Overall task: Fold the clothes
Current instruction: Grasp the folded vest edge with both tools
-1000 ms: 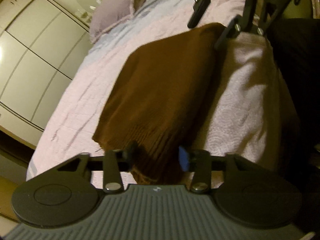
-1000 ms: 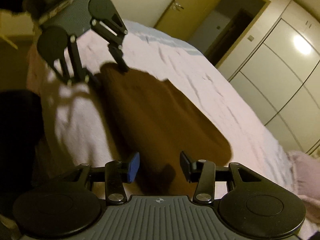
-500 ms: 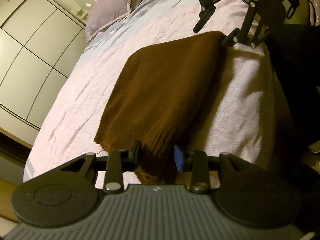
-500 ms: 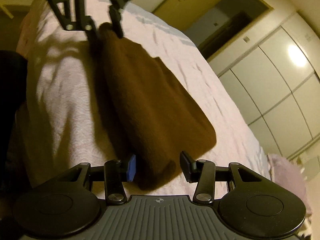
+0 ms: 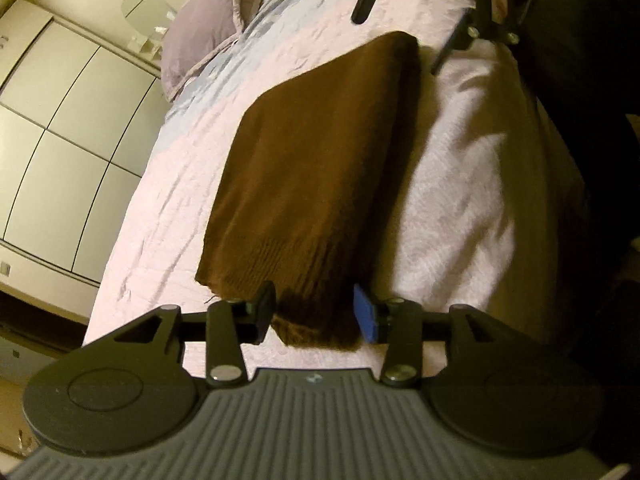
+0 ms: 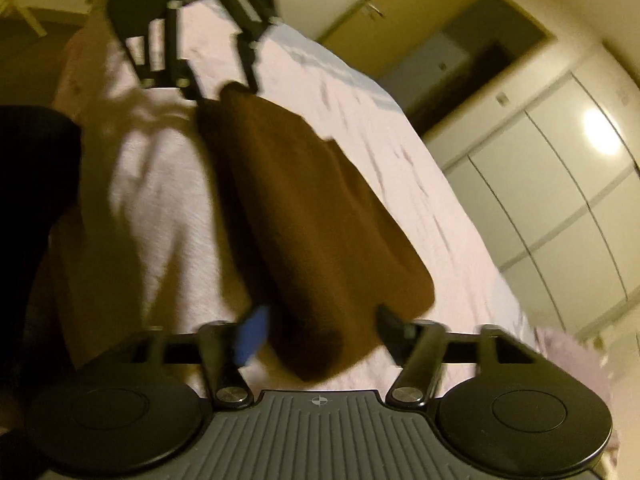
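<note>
Garment: brown knit garment [image 5: 316, 168], already folded into a long rectangle, lying flat on the pink bedspread [image 5: 460, 184] near the bed's side edge.
Long axis: runs from one gripper to the other; the ribbed hem end is at the left gripper, the smooth folded end at the right gripper.
Left gripper [image 5: 316, 314]: jaws wide apart, one finger on each side of the hem corner. The cloth sits between the pads but is not pinched; nothing is held.
Right gripper [image 6: 320, 328]: jaws wide apart, straddling the opposite end of the garment [image 6: 304, 216]. This view is motion-blurred, so pad contact with the cloth cannot be confirmed; no grasp is evident.
Critical relation: each end of the garment lies directly ahead of, and between, one pair of open fingers. Neither gripper is clearly nearer; both are at their ends.
Judged next step: closing both jaws on the ends would permit a further fold across the long axis, end to end.
Surroundings: pillow [image 5: 204, 32] at the far end of the bed; wardrobe doors [image 5: 60, 128] beyond the bed.
</note>
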